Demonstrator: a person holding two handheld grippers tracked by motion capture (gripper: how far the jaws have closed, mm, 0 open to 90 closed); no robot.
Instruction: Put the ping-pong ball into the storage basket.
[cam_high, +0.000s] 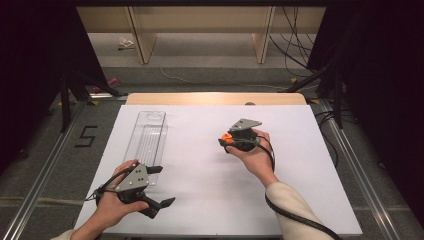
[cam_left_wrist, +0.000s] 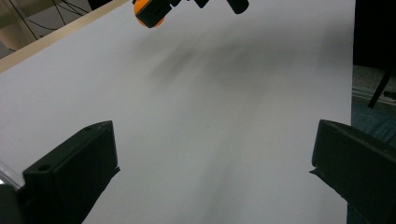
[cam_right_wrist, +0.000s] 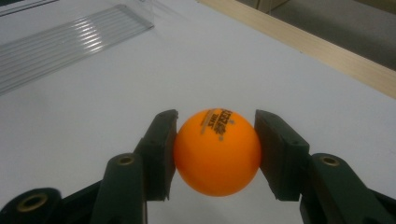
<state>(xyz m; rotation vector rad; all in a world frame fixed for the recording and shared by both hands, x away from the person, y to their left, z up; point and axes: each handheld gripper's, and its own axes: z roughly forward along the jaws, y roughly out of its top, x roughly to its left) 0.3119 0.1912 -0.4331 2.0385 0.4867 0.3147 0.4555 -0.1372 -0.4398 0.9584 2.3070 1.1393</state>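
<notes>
The table (cam_high: 210, 200), covered by a white sheet with a strip of pale wood showing along its far edge, carries everything here and lies under both tongs. Next in size is a long clear plastic tray (cam_high: 147, 140) with a ribbed floor, lying flat on the sheet directly ahead of the left tongs (cam_high: 161, 186), its near end just beside the upper jaw; in the right gripper view the same tray (cam_right_wrist: 60, 39) sits well off to the far left of the right tongs (cam_right_wrist: 217, 151). The left tongs, held in the person's left hand (cam_high: 107, 202) near the near-left part of the sheet, are spread wide with nothing between the jaws; in the left gripper view its two black jaws stand far apart at either side with bare white sheet between them. The right tongs (cam_high: 227, 140), held in the right hand (cam_high: 255, 152) near the middle of the table and well apart from the left tongs, are closed onto an orange table tennis ball (cam_right_wrist: 217, 151), one jaw pad pressed against each side of it. The ball bears dark printed lettering on its upper face, and it seems to be held slightly above the sheet, though that is hard to tell. From the left tongs the ball (cam_left_wrist: 148, 14) appears far ahead, at the top edge
</notes>
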